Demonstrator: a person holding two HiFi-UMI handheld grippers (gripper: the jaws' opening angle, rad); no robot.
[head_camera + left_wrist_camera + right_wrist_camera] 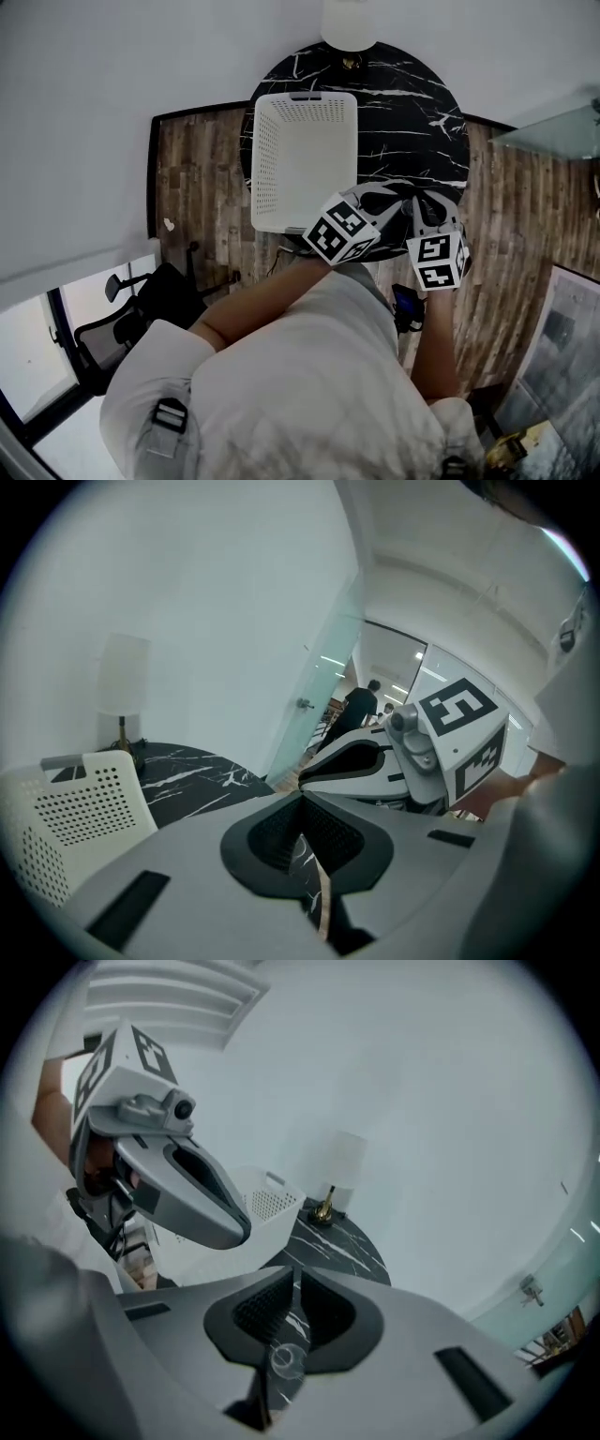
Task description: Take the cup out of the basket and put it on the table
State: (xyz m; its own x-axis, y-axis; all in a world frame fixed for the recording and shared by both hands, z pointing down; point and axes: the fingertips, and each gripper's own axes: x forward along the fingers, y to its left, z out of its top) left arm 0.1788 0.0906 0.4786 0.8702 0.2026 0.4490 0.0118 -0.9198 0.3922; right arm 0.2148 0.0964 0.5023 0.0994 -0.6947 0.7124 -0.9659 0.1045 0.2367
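A small clear cup [286, 1361] stands upright on the black marble table [333, 1241], seen from above through the narrow slot under my right gripper's [296, 1286] jaws, which are shut and hold nothing. My left gripper [302, 803] is shut too, its pads meeting with nothing between them. In the head view both grippers hover over the table's near edge, left gripper [389, 195] beside right gripper [433, 202], just right of the white perforated basket [305, 159]. The basket looks empty. I cannot make out the cup in the head view.
A white-shaded lamp [349, 23] stands at the table's far edge behind the basket. The round table [412, 112] sits against a white wall on wood flooring. An office chair [131, 309] is at the lower left. A glass door [319, 682] lies beyond the table.
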